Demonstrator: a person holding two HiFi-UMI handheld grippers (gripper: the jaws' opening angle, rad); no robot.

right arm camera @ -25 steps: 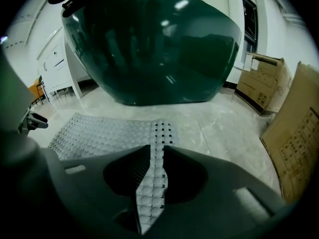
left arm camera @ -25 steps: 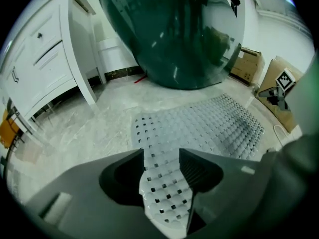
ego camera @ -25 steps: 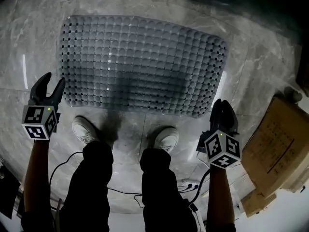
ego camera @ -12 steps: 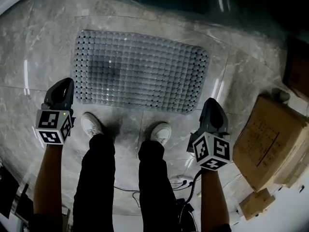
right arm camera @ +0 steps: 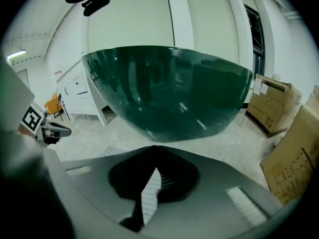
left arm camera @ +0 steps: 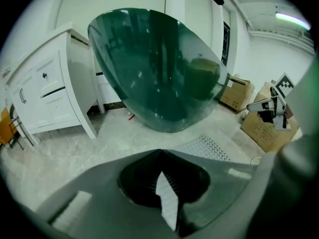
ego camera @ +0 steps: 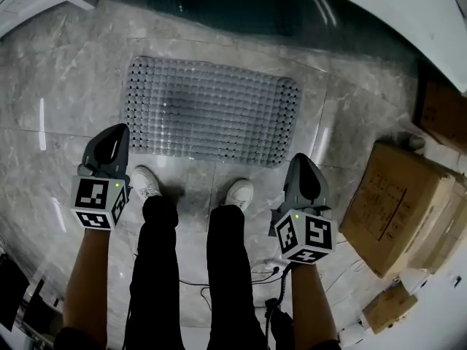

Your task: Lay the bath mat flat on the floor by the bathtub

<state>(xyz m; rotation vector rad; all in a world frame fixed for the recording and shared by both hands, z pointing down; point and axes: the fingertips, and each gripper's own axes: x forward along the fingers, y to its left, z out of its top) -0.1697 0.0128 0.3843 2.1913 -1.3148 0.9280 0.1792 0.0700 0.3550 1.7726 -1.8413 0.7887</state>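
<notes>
The grey dimpled bath mat (ego camera: 211, 111) lies flat on the marble floor, right beside the dark green bathtub (ego camera: 241, 9). My left gripper (ego camera: 115, 133) hangs above the mat's near left corner, shut and holding nothing. My right gripper (ego camera: 300, 160) is off the mat's near right corner, also shut and empty. In the left gripper view the closed jaws (left arm camera: 160, 152) point toward the tub (left arm camera: 159, 68), with a strip of mat (left arm camera: 209, 146) below it. In the right gripper view the closed jaws (right arm camera: 155, 147) face the tub (right arm camera: 169, 91).
The person's white shoes (ego camera: 146, 182) (ego camera: 239, 193) stand just short of the mat's near edge. Cardboard boxes (ego camera: 398, 203) are stacked at the right. A white cabinet (left arm camera: 45, 93) stands left of the tub. Cables (ego camera: 270, 275) trail on the floor behind the feet.
The left jaws have gone from open to shut. Both grippers have risen and drawn back from the mat, which looks smaller as the head camera has moved up.
</notes>
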